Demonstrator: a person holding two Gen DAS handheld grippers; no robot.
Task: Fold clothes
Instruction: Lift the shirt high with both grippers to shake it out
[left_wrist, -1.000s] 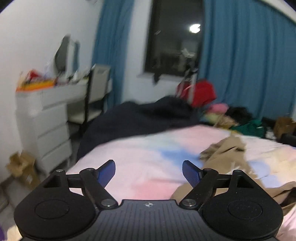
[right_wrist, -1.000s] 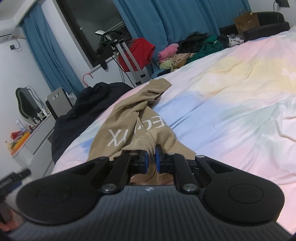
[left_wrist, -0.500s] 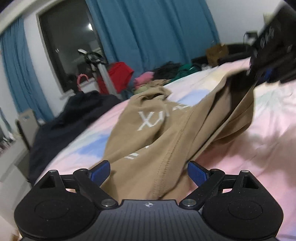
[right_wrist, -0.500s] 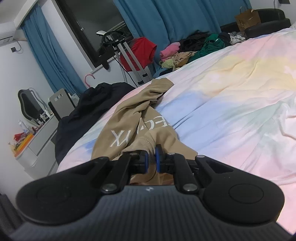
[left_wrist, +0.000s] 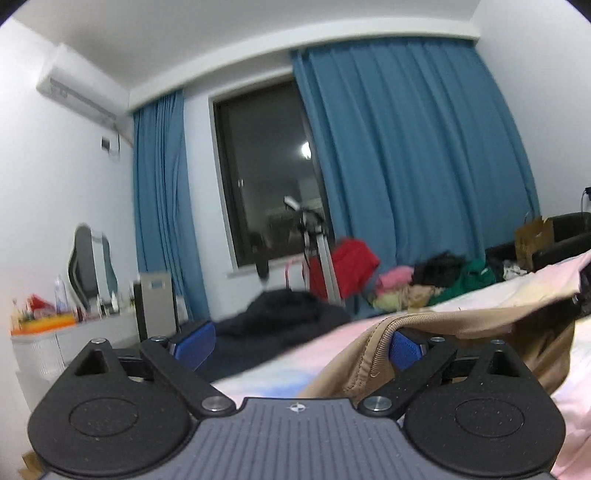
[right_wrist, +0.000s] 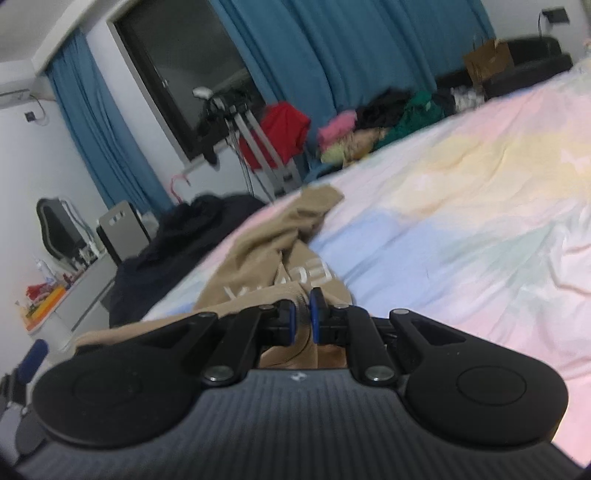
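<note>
Across the bed from the window, my left wrist view shows the left gripper with its jaws spread wide, clamping nothing. A hemmed edge of the tan garment hangs draped just inside the right-hand finger, touching or nearly touching its blue pad; the left-hand finger has only the dark bedding behind it. The cloth rises rightward from there toward the frame edge, so I judge it lifted off the sheet on that side.

On the bed sheet in the right wrist view, the right gripper is clenched on a fold of the garment, pads nearly together with tan cloth pinched between them. From that pinch the garment runs straight ahead, its long axis pointing toward the window, white lettering face up, and the far end lying flat near the sheet's edge. A blue pad low at the left edge is probably my other tool, close alongside.

My read: the left gripper is nearest the free hem and need only close on it.
</note>
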